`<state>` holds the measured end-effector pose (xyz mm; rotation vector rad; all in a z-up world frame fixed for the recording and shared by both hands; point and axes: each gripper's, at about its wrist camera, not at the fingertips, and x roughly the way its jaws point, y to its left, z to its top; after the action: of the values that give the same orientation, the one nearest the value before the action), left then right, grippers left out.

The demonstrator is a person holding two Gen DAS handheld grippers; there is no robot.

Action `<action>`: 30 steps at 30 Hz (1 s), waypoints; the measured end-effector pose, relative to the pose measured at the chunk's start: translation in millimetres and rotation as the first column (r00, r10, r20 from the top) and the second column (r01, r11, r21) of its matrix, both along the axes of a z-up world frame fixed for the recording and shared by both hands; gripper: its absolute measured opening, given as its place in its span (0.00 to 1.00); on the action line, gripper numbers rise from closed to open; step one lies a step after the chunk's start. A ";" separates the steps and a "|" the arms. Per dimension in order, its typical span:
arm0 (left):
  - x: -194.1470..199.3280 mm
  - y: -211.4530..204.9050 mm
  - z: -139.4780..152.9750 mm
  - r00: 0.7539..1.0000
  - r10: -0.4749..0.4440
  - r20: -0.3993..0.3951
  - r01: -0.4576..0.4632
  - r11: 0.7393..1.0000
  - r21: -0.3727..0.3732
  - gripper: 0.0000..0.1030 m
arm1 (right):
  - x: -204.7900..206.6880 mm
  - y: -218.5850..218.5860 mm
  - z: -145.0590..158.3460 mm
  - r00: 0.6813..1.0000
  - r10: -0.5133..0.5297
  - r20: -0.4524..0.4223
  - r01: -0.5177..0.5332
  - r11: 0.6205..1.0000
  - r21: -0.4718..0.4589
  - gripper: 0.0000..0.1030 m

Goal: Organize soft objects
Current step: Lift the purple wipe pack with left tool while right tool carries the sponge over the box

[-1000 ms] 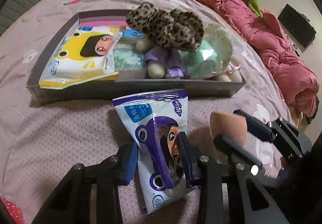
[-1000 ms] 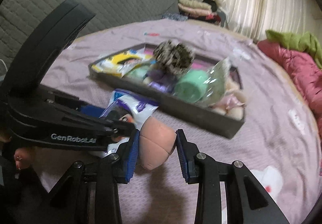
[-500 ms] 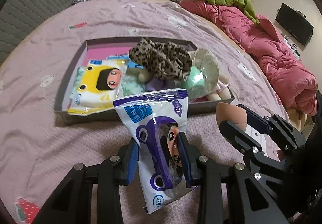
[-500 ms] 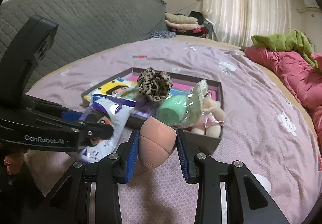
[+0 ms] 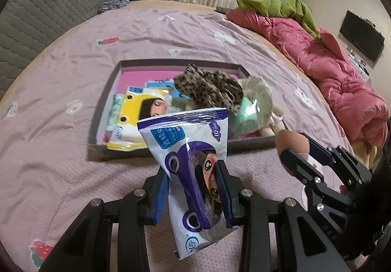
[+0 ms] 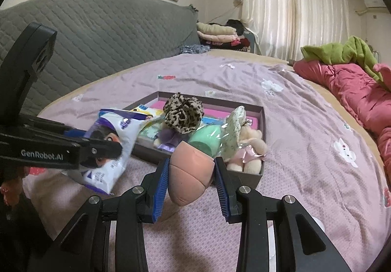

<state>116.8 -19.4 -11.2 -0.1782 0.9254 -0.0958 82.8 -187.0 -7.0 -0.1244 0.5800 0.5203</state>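
Note:
My left gripper [image 5: 193,174] is shut on a white and purple tissue pack [image 5: 189,164], held up above the bed in front of the grey tray [image 5: 102,110]. The same tissue pack [image 6: 110,150] shows at the left of the right wrist view. My right gripper [image 6: 191,169] is shut on a peach-coloured soft sponge [image 6: 190,174], also raised near the tray's front edge [image 6: 246,178]. That sponge [image 5: 290,142] appears at the right in the left wrist view. The tray holds a yellow tissue pack [image 5: 136,115], a leopard-print scrunchie [image 5: 210,88], a green roll [image 6: 205,140] and a small plush doll [image 6: 249,150].
The tray lies on a bed with a mauve patterned sheet [image 5: 61,150]. A rumpled pink quilt [image 5: 330,64] with a green cloth [image 5: 276,5] on it lies along the right side. A grey quilted headboard [image 6: 97,27] and folded clothes [image 6: 217,32] stand behind.
Both grippers have risen with their loads, so the tray now sits lower and farther off in both views. The tissue pack and the sponge stay gripped.

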 end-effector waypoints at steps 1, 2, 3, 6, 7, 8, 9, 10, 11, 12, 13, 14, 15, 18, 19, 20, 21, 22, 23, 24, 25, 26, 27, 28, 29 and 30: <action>1.1 2.4 1.2 1.000 0.007 0.004 -0.007 1.000 -0.002 0.36 | 1.5 -1.3 1.1 1.000 -0.009 0.004 0.009 1.000 0.004 0.36; 2.5 4.6 2.4 1.000 0.015 0.008 -0.014 1.000 -0.002 0.36 | 3.5 -3.4 2.5 1.000 -0.021 0.009 0.021 1.000 0.010 0.36; 4.2 7.1 3.4 1.000 0.021 0.012 -0.021 1.000 -0.001 0.36 | 5.4 -4.9 3.4 0.999 -0.030 0.013 0.030 0.999 0.014 0.36; 12.4 15.1 6.8 0.999 0.045 0.023 -0.044 0.999 -0.004 0.36 | 12.1 -11.9 7.8 0.997 -0.065 0.030 0.064 0.998 0.024 0.37; 15.1 16.8 7.9 0.998 0.049 0.026 -0.049 0.999 -0.004 0.36 | 14.3 -13.6 8.7 0.996 -0.077 0.035 0.076 0.997 0.028 0.37; 17.4 18.1 8.7 0.998 0.054 0.030 -0.054 0.999 -0.002 0.36 | 16.3 -14.6 9.5 0.996 -0.084 0.040 0.083 0.996 0.027 0.37; 20.5 19.1 9.6 0.998 0.058 0.033 -0.058 0.998 -0.001 0.36 | 18.3 -15.4 10.1 0.995 -0.089 0.045 0.088 0.996 0.024 0.37; 24.7 20.7 11.1 0.997 0.062 0.038 -0.062 0.998 -0.001 0.36 | 20.2 -15.8 11.2 0.994 -0.094 0.053 0.093 0.995 0.022 0.37; 29.3 22.3 12.7 0.997 0.067 0.045 -0.067 0.998 -0.001 0.36 | 22.2 -16.3 11.8 0.994 -0.098 0.057 0.097 0.995 0.023 0.37; 34.1 23.4 13.7 0.996 0.070 0.047 -0.070 0.998 0.000 0.36 | 24.5 -16.8 11.5 0.994 -0.099 0.055 0.098 0.995 0.027 0.37; 37.7 24.0 14.2 0.996 0.071 0.048 -0.071 0.997 0.002 0.36 | 26.3 -17.3 11.4 0.993 -0.103 0.054 0.102 0.994 0.032 0.37; 42.6 24.6 15.4 0.996 0.074 0.054 -0.075 0.997 0.006 0.36 | 27.7 -17.4 10.8 0.993 -0.106 0.055 0.105 0.994 0.033 0.37; 47.5 25.3 16.4 0.995 0.076 0.059 -0.077 0.997 0.009 0.36 | 28.9 -17.3 10.8 0.993 -0.106 0.055 0.105 0.994 0.033 0.37; 61.1 27.2 14.7 0.995 0.080 0.055 -0.081 0.997 0.018 0.36 | 33.8 -19.1 11.5 0.991 -0.116 0.063 0.114 0.993 0.039 0.37; 64.8 27.7 13.7 0.995 0.080 0.054 -0.082 0.996 0.019 0.36 | 35.6 -20.2 11.8 0.990 -0.121 0.066 0.119 0.992 0.041 0.37; 69.4 28.3 12.2 0.995 0.084 0.051 -0.085 0.996 0.020 0.36 | 37.7 -21.7 12.1 0.989 -0.129 0.069 0.126 0.991 0.042 0.37; 72.6 28.7 10.7 0.995 0.086 0.049 -0.087 0.996 0.019 0.36 | 39.4 -23.3 12.3 0.988 -0.135 0.069 0.132 0.990 0.045 0.37; 75.0 28.9 8.8 0.995 0.085 0.045 -0.086 0.996 0.016 0.36 | 41.5 -25.1 12.4 0.987 -0.144 0.070 0.140 0.989 0.048 0.37; 78.2 28.7 7.5 0.996 0.082 0.042 -0.083 0.996 0.012 0.36 | 43.2 -26.3 12.1 0.986 -0.152 0.072 0.149 0.988 0.048 0.37; 81.7 27.7 5.6 0.996 0.079 0.039 -0.080 0.997 0.013 0.36 | 45.8 -27.2 11.5 0.985 -0.157 0.073 0.154 0.987 0.045 0.37; 83.6 26.5 4.4 0.996 0.077 0.037 -0.078 0.997 0.017 0.36 | 49.1 -27.7 10.2 0.984 -0.164 0.075 0.162 0.986 0.040 0.37; 85.3 25.3 3.1 0.997 0.075 0.035 -0.076 0.997 0.020 0.36 | 51.4 -28.5 9.5 0.983 -0.169 0.075 0.167 0.985 0.037 0.37; 87.1 24.2 1.3 0.997 0.073 0.032 -0.074 0.997 0.022 0.36 | 54.1 -28.9 8.7 0.982 -0.173 0.076 0.171 0.985 0.036 0.37; 89.6 23.6 -0.9 0.997 0.071 0.027 -0.071 0.997 0.022 0.36 | 56.5 -29.2 8.5 0.982 -0.175 0.076 0.173 0.984 0.035 0.37; 90.3 22.8 -1.9 0.997 0.069 0.025 -0.069 0.997 0.023 0.36 | 58.5 -28.6 7.9 0.981 -0.178 0.078 0.176 0.984 0.035 0.37; 91.7 22.5 -3.4 0.998 0.066 0.022 -0.067 0.997 0.026 0.36 | 60.2 -28.3 7.5 0.980 -0.180 0.080 0.178 0.983 0.032 0.37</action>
<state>208.5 3.1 -14.6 -0.1824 0.8980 -0.0234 143.0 -215.2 0.4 -0.0686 0.4980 0.3457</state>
